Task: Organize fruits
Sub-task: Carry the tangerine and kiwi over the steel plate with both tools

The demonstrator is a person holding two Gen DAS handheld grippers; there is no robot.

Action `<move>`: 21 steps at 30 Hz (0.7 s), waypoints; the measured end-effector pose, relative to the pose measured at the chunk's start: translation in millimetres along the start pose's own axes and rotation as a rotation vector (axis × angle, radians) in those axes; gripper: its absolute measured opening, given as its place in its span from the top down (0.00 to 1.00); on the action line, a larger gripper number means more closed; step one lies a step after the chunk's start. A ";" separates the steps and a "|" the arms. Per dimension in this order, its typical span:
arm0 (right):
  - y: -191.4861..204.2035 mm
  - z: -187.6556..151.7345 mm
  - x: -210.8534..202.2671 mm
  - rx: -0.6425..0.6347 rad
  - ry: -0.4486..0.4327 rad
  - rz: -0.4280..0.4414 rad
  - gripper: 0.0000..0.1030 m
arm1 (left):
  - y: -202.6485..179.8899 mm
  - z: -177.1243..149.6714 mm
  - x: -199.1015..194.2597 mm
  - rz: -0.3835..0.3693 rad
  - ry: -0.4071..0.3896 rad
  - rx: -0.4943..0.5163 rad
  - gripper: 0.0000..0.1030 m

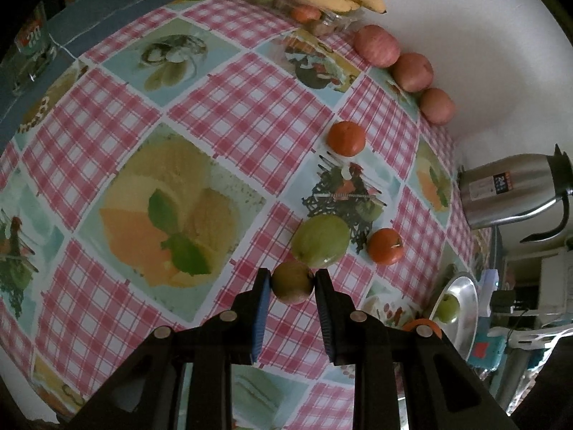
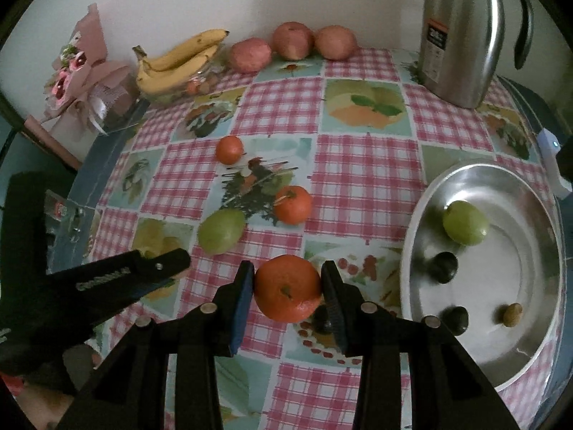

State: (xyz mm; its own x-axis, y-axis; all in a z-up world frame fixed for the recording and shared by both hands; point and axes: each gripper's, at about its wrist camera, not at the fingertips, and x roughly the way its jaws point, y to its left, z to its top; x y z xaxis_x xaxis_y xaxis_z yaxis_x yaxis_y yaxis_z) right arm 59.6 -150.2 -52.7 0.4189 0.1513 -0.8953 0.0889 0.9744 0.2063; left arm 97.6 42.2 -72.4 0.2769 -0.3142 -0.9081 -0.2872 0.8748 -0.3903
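Clamped between the right gripper's [image 2: 287,288] pads, an orange [image 2: 287,288] was held just left of the steel bowl [image 2: 422,215]; the left gripper [image 1: 293,282] pinched a small brownish fruit [image 1: 293,282], farther away.

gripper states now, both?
Left gripper: closed on a small brownish-green fruit.
Right gripper: closed on a tangerine.

Shiny metal bowl [image 2: 422,229] and jug [image 2: 454,46]; glossy checked tablecloth [image 2: 358,172]
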 end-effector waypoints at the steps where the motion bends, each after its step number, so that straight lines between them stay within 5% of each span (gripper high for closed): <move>1: -3.4 0.1 0.8 0.007 0.003 -0.012 0.61 | -0.7 -0.4 -0.2 0.001 -0.001 0.003 0.74; 21: -112.3 -4.7 -13.3 0.316 0.002 -0.107 0.61 | -44.6 -20.1 7.6 0.022 0.007 0.151 0.74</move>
State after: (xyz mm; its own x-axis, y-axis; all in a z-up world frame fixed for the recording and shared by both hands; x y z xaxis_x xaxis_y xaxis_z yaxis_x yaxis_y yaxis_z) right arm 39.8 -260.9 -65.9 0.3903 0.0516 -0.9192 0.4087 0.8850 0.2232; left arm 94.2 -6.6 -64.9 0.2655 -0.2962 -0.9175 -0.1516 0.9270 -0.3432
